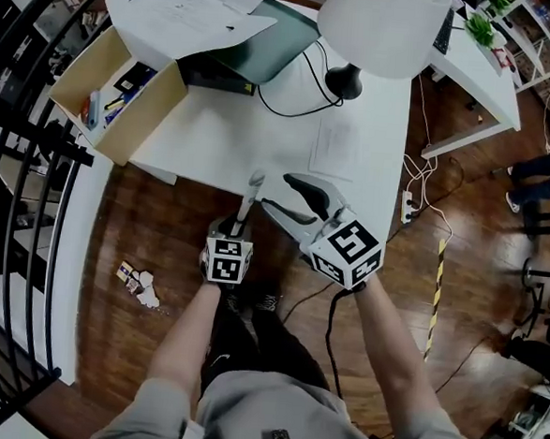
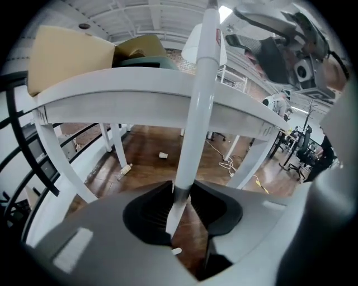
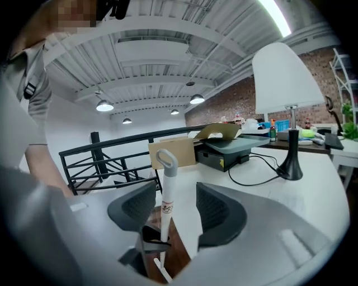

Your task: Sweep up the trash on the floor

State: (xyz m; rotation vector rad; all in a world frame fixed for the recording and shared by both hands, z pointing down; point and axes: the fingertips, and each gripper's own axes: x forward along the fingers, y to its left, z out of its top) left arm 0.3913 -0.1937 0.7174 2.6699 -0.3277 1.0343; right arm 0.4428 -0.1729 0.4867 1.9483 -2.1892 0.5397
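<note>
A white broom handle (image 1: pixel 252 192) with a loop at its top stands in front of me, its lower end hidden. My left gripper (image 1: pixel 245 217) is shut on this handle (image 2: pixel 198 111), which runs up between its dark pads (image 2: pixel 151 212). My right gripper (image 1: pixel 279 193) stands open just right of it at the table edge. In the right gripper view the handle (image 3: pixel 166 184) rises between the spread pads (image 3: pixel 221 209) with a gap on each side. A small heap of paper trash (image 1: pixel 137 282) lies on the wooden floor to my left.
A white table (image 1: pixel 215 130) ahead carries a cardboard box (image 1: pixel 125 81), a lamp (image 1: pixel 383 24) and cables. A black railing (image 1: pixel 23 196) runs along the left. Under the table lie a bottle (image 2: pixel 124 169) and a cup (image 2: pixel 163 155). Cords and a power strip (image 1: pixel 407 206) trail at right.
</note>
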